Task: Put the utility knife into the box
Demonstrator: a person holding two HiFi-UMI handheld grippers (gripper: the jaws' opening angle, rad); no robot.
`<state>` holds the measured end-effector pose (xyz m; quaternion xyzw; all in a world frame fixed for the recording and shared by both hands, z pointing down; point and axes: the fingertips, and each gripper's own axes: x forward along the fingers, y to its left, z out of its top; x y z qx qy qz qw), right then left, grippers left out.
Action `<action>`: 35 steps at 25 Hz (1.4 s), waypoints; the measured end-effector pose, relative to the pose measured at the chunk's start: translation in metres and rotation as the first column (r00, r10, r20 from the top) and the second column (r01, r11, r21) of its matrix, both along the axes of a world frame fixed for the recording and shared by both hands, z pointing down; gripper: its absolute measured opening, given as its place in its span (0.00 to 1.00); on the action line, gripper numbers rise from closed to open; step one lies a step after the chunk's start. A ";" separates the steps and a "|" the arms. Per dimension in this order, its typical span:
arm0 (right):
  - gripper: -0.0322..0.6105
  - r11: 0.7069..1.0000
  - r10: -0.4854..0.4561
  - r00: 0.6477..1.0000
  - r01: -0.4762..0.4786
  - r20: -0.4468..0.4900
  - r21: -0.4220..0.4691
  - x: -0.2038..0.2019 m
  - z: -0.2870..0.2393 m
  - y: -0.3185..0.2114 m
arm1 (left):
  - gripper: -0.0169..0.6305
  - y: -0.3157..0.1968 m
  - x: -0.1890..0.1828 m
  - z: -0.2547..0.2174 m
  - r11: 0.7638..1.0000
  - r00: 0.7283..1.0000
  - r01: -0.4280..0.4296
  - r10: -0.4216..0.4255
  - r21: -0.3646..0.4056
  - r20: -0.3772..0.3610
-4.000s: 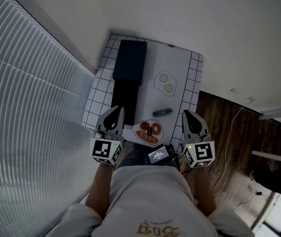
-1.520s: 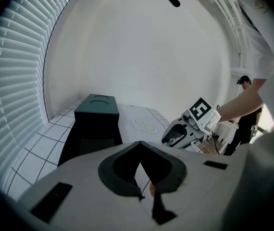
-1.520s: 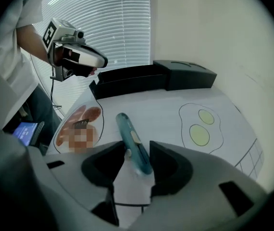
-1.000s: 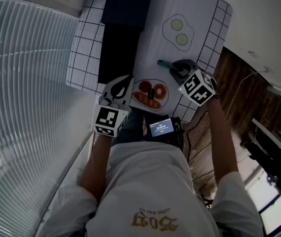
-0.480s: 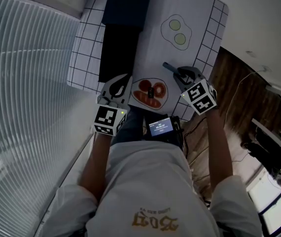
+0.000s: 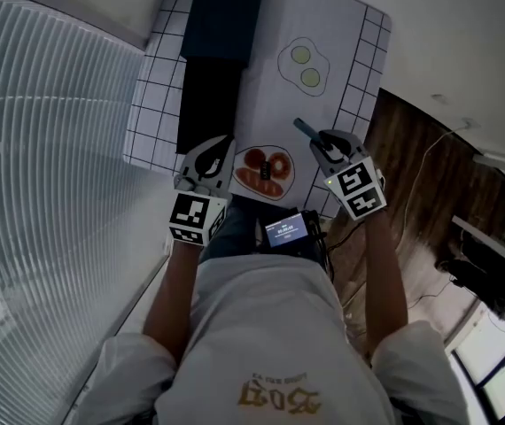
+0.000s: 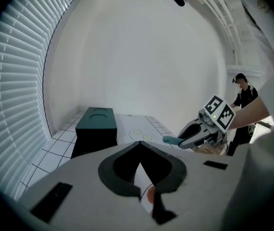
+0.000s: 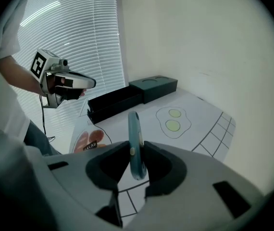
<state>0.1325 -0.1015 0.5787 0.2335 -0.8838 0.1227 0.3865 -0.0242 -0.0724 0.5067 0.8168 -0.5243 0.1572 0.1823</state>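
In the right gripper view, the grey-blue utility knife stands on edge between the jaws of my right gripper, which is shut on it. In the head view the knife sticks out past the right gripper above the table's right part. The dark box lies open at the left, with its lid beyond it. My left gripper hovers by the box's near end, jaws together and holding nothing. The left gripper view shows the box, the lid and the knife.
A white mat with a black grid border covers the table; it carries a fried-egg picture and a food picture. A small screen hangs at the person's waist. Window blinds are left, wooden floor right.
Four seconds ago the knife lay on the mat with both grippers near the body. The right gripper has since closed on it and lifted it back slightly. The left gripper stayed put.
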 end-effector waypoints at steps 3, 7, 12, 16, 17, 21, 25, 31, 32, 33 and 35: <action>0.20 0.998 0.047 0.999 -0.048 0.020 0.035 0.005 -0.014 -0.001 | 0.04 0.002 0.002 -0.006 1.000 1.000 0.000 0.000 0.014 0.002; 0.20 0.989 0.133 0.989 -0.137 0.072 0.062 0.012 -0.039 -0.002 | 0.04 0.006 0.007 -0.018 0.999 1.000 -0.001 0.001 0.034 0.002; 0.20 0.973 0.205 0.972 -0.215 0.110 0.083 0.018 -0.061 0.003 | 0.04 0.010 0.006 -0.032 0.998 1.000 0.006 -0.006 0.066 0.007; 0.20 0.951 0.280 0.944 -0.297 0.175 0.081 0.022 -0.082 0.007 | 0.04 0.011 0.003 -0.046 0.995 1.000 0.016 -0.017 0.101 0.008; 0.20 0.946 0.294 0.937 -0.313 0.190 0.081 0.022 -0.086 0.008 | 0.04 0.011 0.003 -0.051 0.994 1.000 0.018 -0.019 0.111 0.008; 0.20 0.934 0.316 0.923 -0.343 0.220 0.101 0.019 -0.103 0.010 | 0.04 0.013 0.000 -0.068 0.988 0.999 0.027 -0.030 0.149 0.015; 0.20 0.928 0.317 0.918 -0.352 0.239 0.121 0.013 -0.114 0.010 | 0.04 0.013 -0.003 -0.080 0.982 0.999 0.038 -0.042 0.183 0.019; 0.20 0.918 0.328 0.905 -0.373 0.271 0.135 0.004 -0.131 0.010 | 0.04 0.010 -0.012 -0.092 0.978 0.999 0.032 -0.036 0.206 0.020; 0.20 0.917 0.329 0.904 -0.375 0.272 0.138 0.002 -0.133 0.009 | 0.04 0.008 -0.014 -0.093 0.977 0.999 0.031 -0.035 0.209 0.017; 0.20 0.915 0.331 0.904 -0.377 0.272 0.141 0.000 -0.134 0.007 | 0.04 0.007 -0.017 -0.094 0.977 0.999 0.030 -0.034 0.211 0.014; 0.20 0.909 0.341 0.899 -0.390 0.274 0.149 -0.006 -0.138 0.003 | 0.04 0.004 -0.023 -0.094 0.978 1.000 0.024 -0.027 0.209 0.011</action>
